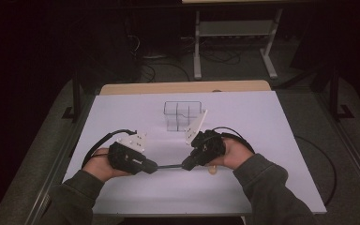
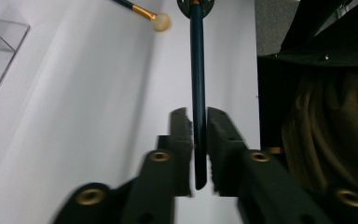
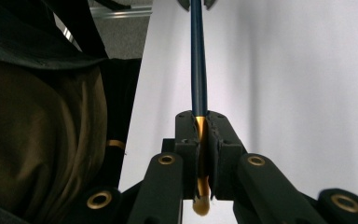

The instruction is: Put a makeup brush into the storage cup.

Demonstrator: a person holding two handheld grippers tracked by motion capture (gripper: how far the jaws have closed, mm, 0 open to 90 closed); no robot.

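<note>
A makeup brush (image 1: 171, 166) with a dark blue handle and gold ferrule spans level between my two grippers, low over the white table (image 1: 243, 140). My right gripper (image 1: 186, 165) is shut on the ferrule end; in the right gripper view (image 3: 199, 114) the gold ferrule is pinched between the pads and the beige bristles poke out behind. My left gripper (image 1: 154, 166) has the handle's other end between its jaws. In the left gripper view (image 2: 198, 112) the handle (image 2: 198, 70) lies against one pad, with a thin slit of light beside the other.
A second brush (image 2: 161, 21) with a beige tip lies on the table under the right hand (image 1: 212, 169). A clear compartment organiser (image 1: 182, 115) stands behind the grippers, mid-table. Olive sleeves come in from the near edge. Dark floor and a desk frame lie beyond.
</note>
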